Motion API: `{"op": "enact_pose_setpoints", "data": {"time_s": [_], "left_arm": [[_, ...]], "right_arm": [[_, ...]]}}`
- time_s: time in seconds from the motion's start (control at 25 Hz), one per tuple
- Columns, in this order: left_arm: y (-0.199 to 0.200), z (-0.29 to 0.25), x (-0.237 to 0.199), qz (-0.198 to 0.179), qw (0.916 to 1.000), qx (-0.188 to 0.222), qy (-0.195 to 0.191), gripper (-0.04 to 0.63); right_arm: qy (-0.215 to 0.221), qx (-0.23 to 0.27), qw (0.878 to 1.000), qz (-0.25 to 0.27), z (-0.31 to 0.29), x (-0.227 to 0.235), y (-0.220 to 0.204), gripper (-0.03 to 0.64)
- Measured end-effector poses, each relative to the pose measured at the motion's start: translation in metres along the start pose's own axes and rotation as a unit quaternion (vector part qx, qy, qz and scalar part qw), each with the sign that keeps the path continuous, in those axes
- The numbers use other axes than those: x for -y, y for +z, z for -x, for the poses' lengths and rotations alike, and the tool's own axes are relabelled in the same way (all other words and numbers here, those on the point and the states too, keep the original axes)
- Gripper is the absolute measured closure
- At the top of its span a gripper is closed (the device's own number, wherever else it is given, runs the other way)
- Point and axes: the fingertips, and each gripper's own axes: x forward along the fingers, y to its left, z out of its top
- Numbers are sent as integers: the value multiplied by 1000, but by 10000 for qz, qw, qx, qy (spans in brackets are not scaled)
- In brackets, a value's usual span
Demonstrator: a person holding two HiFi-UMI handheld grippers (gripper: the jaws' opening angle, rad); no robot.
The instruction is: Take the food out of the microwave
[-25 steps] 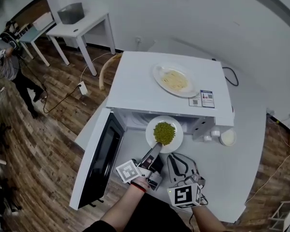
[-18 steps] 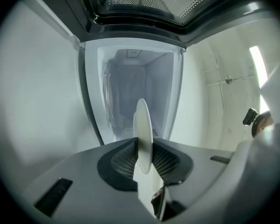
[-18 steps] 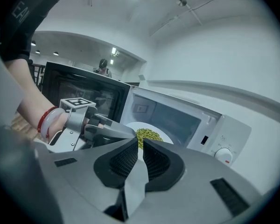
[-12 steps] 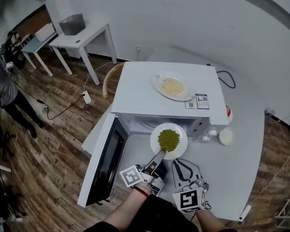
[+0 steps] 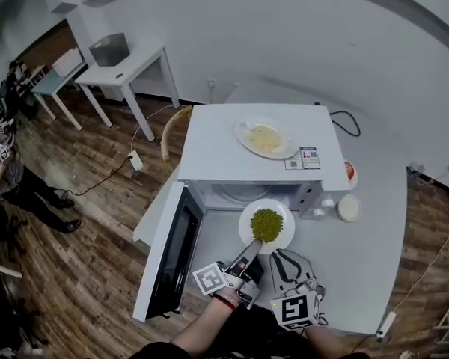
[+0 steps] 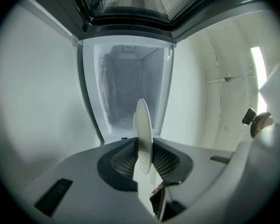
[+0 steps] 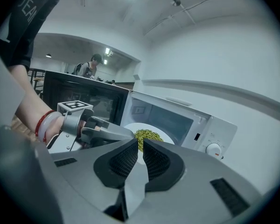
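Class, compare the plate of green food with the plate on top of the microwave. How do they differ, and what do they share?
The plate of green food bears a green heap; the top plate bears pale noodles. The left gripper clamps the first by its rim, in front of the open microwave; the top plate lies ungripped on the microwave's roof. Both are round and white.

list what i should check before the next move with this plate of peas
1. Grip: left gripper clamped on the rim of the plate: ok
2. Plate out of the microwave, in front of its opening: ok
3. Peas heaped mid-plate, none at the rim: ok
4. Microwave door swung wide: ok
5. Spare hand: right gripper empty, jaws slightly apart: ok
6. Bare white table to land on: ok
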Motion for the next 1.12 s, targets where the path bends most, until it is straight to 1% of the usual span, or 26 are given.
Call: {"op": "enact_pose_setpoints", "data": {"time_s": [0.08,0.2,0.28,0.32,0.36,0.4,0.44,0.48,0.52,0.56,0.6,0.68,0.76,0.8,0.88,1.0,1.12], "left_arm": [[-4,3,1,-12,10000,-50,-18,520],[-6,10,-3,-13,10000,-80,24,520],[-4,14,-8,-22,10000,-61,51,520],[-3,16,-8,7,10000,-35,44,519],[-2,18,-8,39,10000,-13,20,518],[-2,19,-7,58,10000,-1,-7,518],[-1,20,-7,63,10000,4,-25,520],[-1,21,-8,61,10000,12,-33,520],[0,22,-9,62,10000,31,-33,518],[1,23,-10,78,9999,61,-29,518],[3,24,-11,99,9999,91,-27,518],[5,27,-11,126,9998,154,-21,518],[3,31,-11,153,9996,228,0,518],[2,33,-10,146,9996,250,8,518],[-3,33,-8,98,9997,241,8,520],[-15,33,-1,55,9999,141,-36,518],[-30,36,0,52,9999,92,7,520]], "right_arm": [[-193,1,9992,-357,2,5,-2,563],[-520,-109,9901,-1300,5,18,-14,561],[-635,-201,9772,-2014,6,21,-28,561],[-655,-224,9660,-2492,6,21,-36,560],[-634,-225,9498,-3056,6,20,-43,560],[-568,-203,9283,-3669,4,17,-50,560],[-465,-159,9032,-4263,1,14,-54,556],[-345,-96,8779,-4775,-2,12,-57,531],[-231,-20,8552,-5178,-4,10,-59,511],[-136,51,8358,-5488,-7,9,-60,511],[-65,105,8191,-5735,-8,8,-60,511],[13,163,7907,-6120,-10,7,-62,503],[131,217,7693,-6384,-10,4,-62,495],[240,249,7622,-6464,-10,1,-60,495],[499,277,7530,-6555,-11,-5,-54,494],[743,207,7430,-6648,-12,-14,-48,494],[828,152,7364,-6713,-8,-19,-50,495]]}}
